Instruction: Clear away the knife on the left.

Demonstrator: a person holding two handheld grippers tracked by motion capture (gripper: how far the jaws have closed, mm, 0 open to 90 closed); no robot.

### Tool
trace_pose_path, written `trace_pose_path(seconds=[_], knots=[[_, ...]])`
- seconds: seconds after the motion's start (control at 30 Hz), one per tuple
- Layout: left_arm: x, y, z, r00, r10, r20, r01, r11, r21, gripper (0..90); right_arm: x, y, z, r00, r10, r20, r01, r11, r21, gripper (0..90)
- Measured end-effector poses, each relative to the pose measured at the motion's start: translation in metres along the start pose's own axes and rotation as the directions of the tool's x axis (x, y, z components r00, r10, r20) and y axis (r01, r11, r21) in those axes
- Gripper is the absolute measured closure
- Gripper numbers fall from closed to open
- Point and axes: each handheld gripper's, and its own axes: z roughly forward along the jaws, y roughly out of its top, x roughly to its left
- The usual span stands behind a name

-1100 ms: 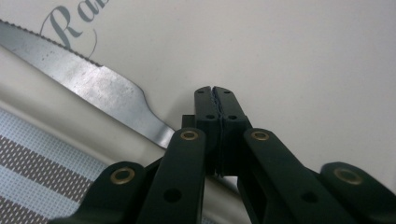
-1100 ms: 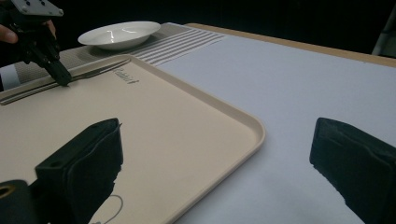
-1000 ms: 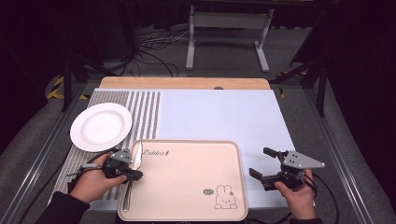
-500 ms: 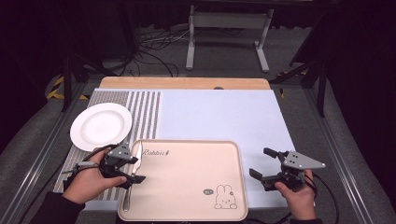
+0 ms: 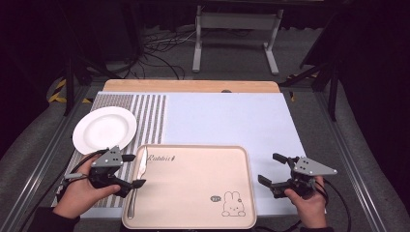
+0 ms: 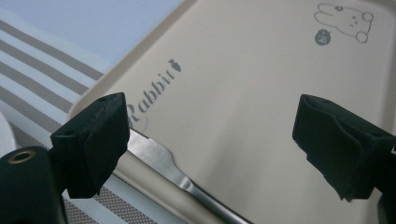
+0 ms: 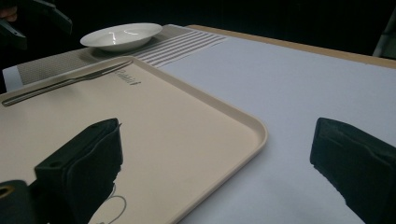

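Note:
A table knife [image 5: 137,182] lies along the left rim of the beige rabbit tray [image 5: 193,188], blade toward the far side. My left gripper [image 5: 136,170] hovers just above and to the left of it. Its jaws have just been opening and now stand wide, with nothing gripped. In the left gripper view the knife [image 6: 173,170] lies below the left gripper [image 6: 210,135] on the tray [image 6: 243,70]. My right gripper [image 5: 269,168] is open beside the tray's right edge. The right gripper [image 7: 219,163] looks across the tray [image 7: 187,121] to the knife [image 7: 70,79].
A white plate [image 5: 104,129] sits on the striped placemat [image 5: 150,116] to the left of the tray, and the plate [image 7: 121,36] is also in the right gripper view. A pale blue mat [image 5: 227,116] covers the table beyond the tray. A metal stand's legs [image 5: 232,43] stand behind the table.
The left gripper opened and let go of the knife, then lifted and drew back to the left. The knife stays on the tray's left rim. The right gripper has not moved.

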Motion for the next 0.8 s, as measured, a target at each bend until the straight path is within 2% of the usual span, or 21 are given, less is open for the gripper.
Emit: trace_pose_path(seconds=[0.03, 0.07, 0.17, 0.23, 0.37, 0.57, 0.7, 0.8], knots=[[0.000, 0.000, 0.000, 1.0000, 0.000, 0.000, 0.000, 1.0000, 0.000, 11.1, 0.000, 0.000, 0.000, 1.0000, 0.000, 0.000, 0.000, 1.000, 0.000, 3.0], [0.000, -0.003, -0.004, 0.9999, -0.008, -0.015, 0.008, 0.9995, -0.031, 11.1, 0.000, 0.000, 0.000, 1.0000, -0.001, 0.000, 0.001, 1.000, 0.000, 3.0], [0.001, -0.009, -0.010, 0.9995, -0.024, -0.021, 0.022, 0.9980, -0.059, 10.0, 0.001, -0.001, 0.002, 1.0000, -0.009, -0.004, 0.009, 1.000, -0.001, 2.9], [0.001, -0.017, -0.014, 0.9991, -0.028, -0.032, 0.025, 0.9951, -0.096, 9.4, 0.002, -0.002, 0.003, 0.9999, -0.010, -0.007, 0.010, 1.000, 0.000, 2.9], [0.002, -0.031, -0.022, 0.9982, -0.040, -0.045, 0.031, 0.9838, -0.176, 8.6, 0.002, -0.001, 0.003, 0.9999, -0.014, -0.009, 0.014, 1.000, -0.005, 2.9], [0.006, -0.055, -0.034, 0.9962, -0.061, -0.062, 0.043, 0.9648, -0.259, 8.4, 0.002, -0.002, 0.003, 0.9999, -0.015, -0.006, 0.015, 1.000, -0.012, 2.7], [0.009, -0.068, -0.038, 0.9942, -0.058, -0.090, 0.030, 0.9586, -0.283, 7.9, 0.002, -0.002, 0.004, 0.9998, -0.019, -0.008, 0.019, 1.000, -0.010, 2.6], [0.012, -0.076, -0.040, 0.9943, -0.062, -0.087, 0.033, 0.9515, -0.306, 7.9, 0.002, -0.002, 0.003, 0.9998, -0.020, -0.008, 0.020, 1.000, -0.016, 2.6]])
